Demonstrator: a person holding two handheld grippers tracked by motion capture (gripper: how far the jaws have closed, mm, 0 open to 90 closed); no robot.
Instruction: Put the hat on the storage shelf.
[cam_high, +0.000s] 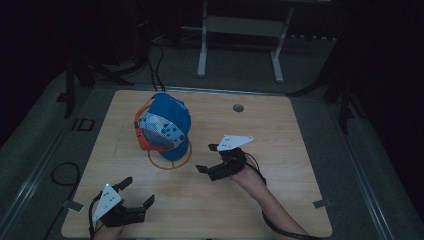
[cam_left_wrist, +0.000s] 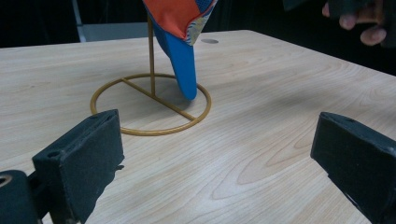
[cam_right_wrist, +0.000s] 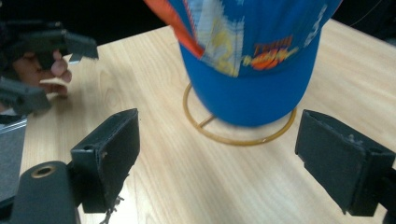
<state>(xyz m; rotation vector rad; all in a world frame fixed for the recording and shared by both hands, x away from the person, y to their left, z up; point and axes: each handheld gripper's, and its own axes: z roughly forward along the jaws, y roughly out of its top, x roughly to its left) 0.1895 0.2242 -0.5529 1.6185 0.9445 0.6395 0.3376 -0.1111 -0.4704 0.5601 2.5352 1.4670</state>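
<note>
Bare table beside cap (jaws wide)

The cap is running off both gripper views' top edges, its orange lettering blurring unreadably.

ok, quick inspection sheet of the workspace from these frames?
Surface: light wooden table, round hole near far edge.
Job's things: blue cap hanging on gold wire stand, bill pointing down.
Clutter: nothing seen.
Grippers: left gripper open, near front left corner; right gripper open, beside the stand's ring; both apart from the cap.
Cables: black cable on floor, left of table.
Surroundings: dark room, white frame legs behind.
</note>
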